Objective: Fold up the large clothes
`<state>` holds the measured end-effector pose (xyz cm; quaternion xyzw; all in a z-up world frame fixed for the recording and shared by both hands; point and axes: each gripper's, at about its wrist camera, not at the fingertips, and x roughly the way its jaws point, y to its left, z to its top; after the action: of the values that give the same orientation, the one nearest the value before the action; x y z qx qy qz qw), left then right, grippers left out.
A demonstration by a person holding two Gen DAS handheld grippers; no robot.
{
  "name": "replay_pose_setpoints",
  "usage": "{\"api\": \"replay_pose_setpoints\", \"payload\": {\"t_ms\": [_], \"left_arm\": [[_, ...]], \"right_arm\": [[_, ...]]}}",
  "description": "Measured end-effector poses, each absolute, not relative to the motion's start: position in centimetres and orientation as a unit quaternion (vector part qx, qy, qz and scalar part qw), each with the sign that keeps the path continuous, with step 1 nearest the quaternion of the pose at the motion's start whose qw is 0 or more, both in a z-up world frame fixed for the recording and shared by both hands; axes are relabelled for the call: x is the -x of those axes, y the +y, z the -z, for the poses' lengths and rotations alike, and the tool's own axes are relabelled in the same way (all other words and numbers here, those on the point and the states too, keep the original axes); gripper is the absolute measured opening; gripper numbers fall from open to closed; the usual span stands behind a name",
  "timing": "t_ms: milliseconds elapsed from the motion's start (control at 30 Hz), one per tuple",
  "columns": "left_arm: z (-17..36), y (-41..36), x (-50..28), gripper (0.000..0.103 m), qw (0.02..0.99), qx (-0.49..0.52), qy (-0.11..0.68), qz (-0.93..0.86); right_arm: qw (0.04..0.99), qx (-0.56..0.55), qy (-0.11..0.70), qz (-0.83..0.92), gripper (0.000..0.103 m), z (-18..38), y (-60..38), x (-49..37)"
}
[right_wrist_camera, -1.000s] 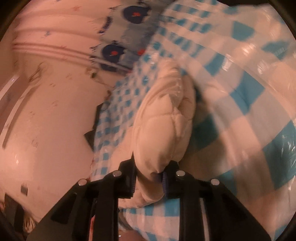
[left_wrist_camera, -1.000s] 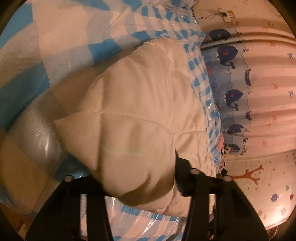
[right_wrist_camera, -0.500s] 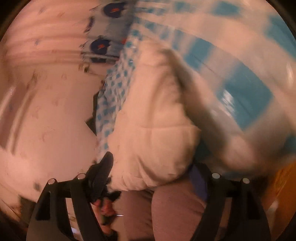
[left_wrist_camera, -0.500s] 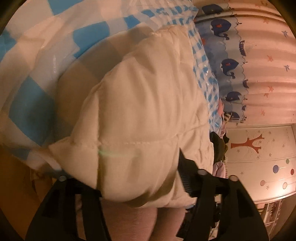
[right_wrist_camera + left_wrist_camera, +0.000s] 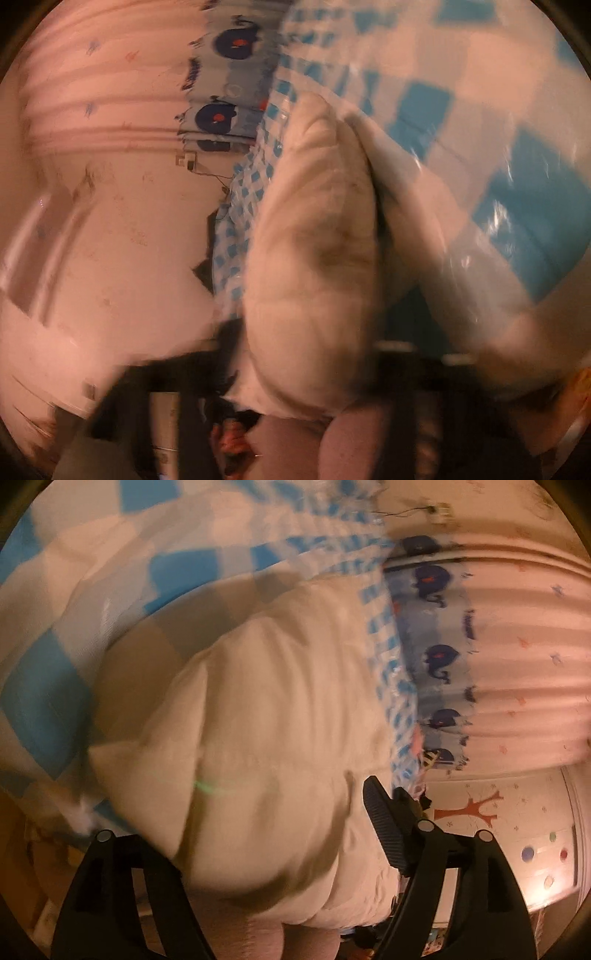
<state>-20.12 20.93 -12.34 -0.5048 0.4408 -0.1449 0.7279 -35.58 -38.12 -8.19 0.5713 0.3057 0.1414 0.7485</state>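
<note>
A cream quilted padded garment (image 5: 266, 720) lies bunched on a blue and white checked cloth (image 5: 44, 686). In the left wrist view my left gripper (image 5: 266, 834) stands wide open with the garment's thick fold between and over its fingers; the right finger (image 5: 384, 827) shows, the left one is hidden under the fabric. In the right wrist view the same garment (image 5: 314, 251) stands as a tall puffy fold. My right gripper (image 5: 306, 369) is blurred, its jaws spread to either side of the fold.
A whale-print curtain (image 5: 439, 657) and pink pleated drapes (image 5: 524, 664) hang beyond the checked cloth. A wall with a tree decal (image 5: 476, 808) is at lower right. A pink wall (image 5: 122, 229) with a small socket is left in the right wrist view.
Both views swung about and are blurred by motion. The right jaws, shut on the fold one second ago, have spread wide. The left jaws stay wide around the garment.
</note>
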Motion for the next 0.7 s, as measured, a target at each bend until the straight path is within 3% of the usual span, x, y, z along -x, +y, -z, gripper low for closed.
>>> {"api": "replay_pose_setpoints", "payload": {"t_ms": [100, 267, 333, 400, 500, 700], "left_arm": [[11.2, 20.8, 20.3, 0.044, 0.741, 0.486, 0.435, 0.16], [10.4, 21.0, 21.6, 0.04, 0.745, 0.48, 0.428, 0.176], [11.2, 20.6, 21.4, 0.046, 0.737, 0.477, 0.445, 0.178], [13.3, 20.7, 21.1, 0.068, 0.708, 0.491, 0.479, 0.168], [14.2, 21.4, 21.3, 0.085, 0.707, 0.501, 0.477, 0.148], [14.6, 22.1, 19.7, 0.088, 0.706, 0.525, 0.455, 0.134]], "right_arm": [[0.774, -0.539, 0.3, -0.145, 0.03, 6.1, -37.5, 35.7], [0.778, -0.537, 0.283, -0.161, 0.029, 4.5, -37.4, 37.9], [0.763, -0.551, 0.303, -0.147, 0.03, 6.6, -38.4, 38.0], [0.741, -0.573, 0.326, -0.131, 0.033, 9.1, -39.2, 37.4], [0.729, -0.589, 0.327, -0.124, 0.039, 10.5, -39.6, 37.7], [0.736, -0.579, 0.33, -0.117, 0.039, 10.2, -40.0, 37.1]]}}
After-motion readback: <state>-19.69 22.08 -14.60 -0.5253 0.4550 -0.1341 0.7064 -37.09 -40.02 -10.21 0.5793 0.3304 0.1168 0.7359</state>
